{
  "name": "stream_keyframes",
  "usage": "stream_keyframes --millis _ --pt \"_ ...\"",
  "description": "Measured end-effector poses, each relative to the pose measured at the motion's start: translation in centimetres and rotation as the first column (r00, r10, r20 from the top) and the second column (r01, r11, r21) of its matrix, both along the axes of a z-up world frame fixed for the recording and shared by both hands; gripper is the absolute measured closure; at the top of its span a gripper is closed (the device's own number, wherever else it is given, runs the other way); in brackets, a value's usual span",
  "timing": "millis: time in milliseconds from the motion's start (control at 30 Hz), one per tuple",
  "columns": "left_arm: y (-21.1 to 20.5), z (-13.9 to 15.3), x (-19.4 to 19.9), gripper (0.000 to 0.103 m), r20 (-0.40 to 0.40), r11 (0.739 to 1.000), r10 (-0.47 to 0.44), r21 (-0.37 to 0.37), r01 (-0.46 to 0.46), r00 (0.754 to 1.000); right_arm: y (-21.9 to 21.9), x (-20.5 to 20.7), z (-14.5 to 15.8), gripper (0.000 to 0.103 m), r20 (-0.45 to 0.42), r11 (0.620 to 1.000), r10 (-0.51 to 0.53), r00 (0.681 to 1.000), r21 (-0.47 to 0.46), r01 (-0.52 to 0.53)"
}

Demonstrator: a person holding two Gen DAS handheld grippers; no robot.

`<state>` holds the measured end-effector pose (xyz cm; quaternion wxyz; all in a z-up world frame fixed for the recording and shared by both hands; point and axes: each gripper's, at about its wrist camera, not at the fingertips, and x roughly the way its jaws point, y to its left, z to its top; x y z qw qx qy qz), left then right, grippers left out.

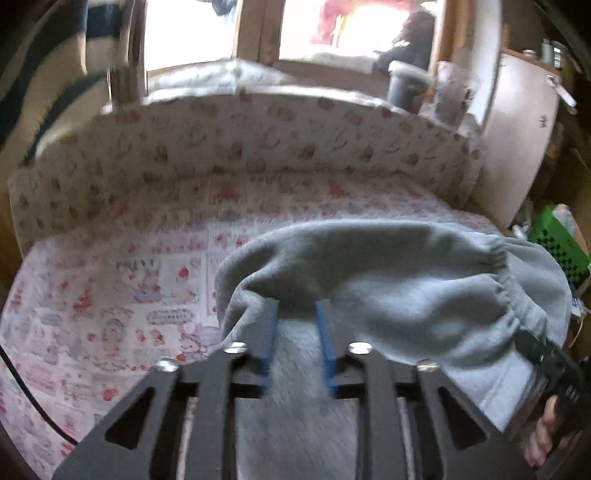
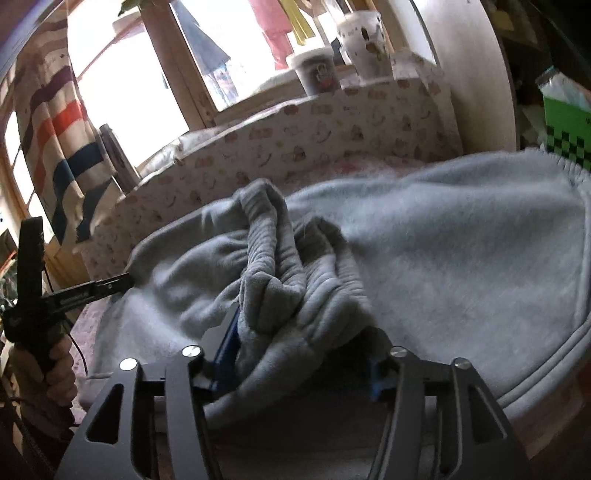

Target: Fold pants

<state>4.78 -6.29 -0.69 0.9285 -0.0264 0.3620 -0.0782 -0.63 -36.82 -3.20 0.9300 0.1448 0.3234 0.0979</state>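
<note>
One pair of grey fleece pants [image 1: 388, 280], two grippers and two cups [image 2: 317, 70] counted. Pants spread over a pink cartoon-print bed sheet [image 1: 122, 280] against a patterned padded bumper [image 1: 240, 147] below a wood-framed window [image 1: 255, 33], with a striped curtain [image 2: 62, 147] alongside; long axis running left to right, elastic waistband [image 2: 280, 266] bunched near the middle. Left gripper [image 1: 297, 314] parted, fabric draped over its blue pads [image 1: 325, 343] without a pinch; right gripper [image 2: 303, 354] spread wide around the bunched waistband, no clamp evident.
</note>
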Motion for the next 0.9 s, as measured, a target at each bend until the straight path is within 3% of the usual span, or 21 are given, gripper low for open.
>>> stream_keyframes --millis 67,233,333,467,633,900 --pt "-0.2 0.9 -1.2 0.065 0.052 1.000 -0.002 0.009 0.002 0.999 -1.1 -0.6 0.8 0.030 0.039 0.999 -0.043 0.998 0.010 0.043" --pt "-0.7 3.1 -3.1 0.045 0.224 0.997 0.038 0.051 -0.051 0.974 -5.7 -1.5 2.9 0.025 0.128 0.984 -0.177 0.976 -0.013 0.180" --pt "-0.5 3.9 -3.3 0.026 0.302 0.990 0.095 0.067 -0.120 0.948 -9.7 -1.6 3.8 0.025 0.156 0.959 -0.274 0.949 -0.027 0.281" --pt "0.3 4.4 -3.9 0.003 0.354 0.986 0.130 0.056 -0.159 0.926 -16.7 -2.4 4.3 0.023 0.130 0.911 -0.410 0.903 0.014 0.412" --pt "0.8 4.7 -4.7 0.001 0.398 0.972 0.171 0.080 -0.220 0.901 -23.1 -3.8 3.2 0.023 0.055 0.861 -0.505 0.861 0.093 0.499" --pt "0.3 4.6 -4.7 0.001 0.380 0.972 0.181 0.075 -0.225 0.907 -26.5 -2.4 0.4 0.023 -0.053 0.873 -0.460 0.886 0.154 0.463"
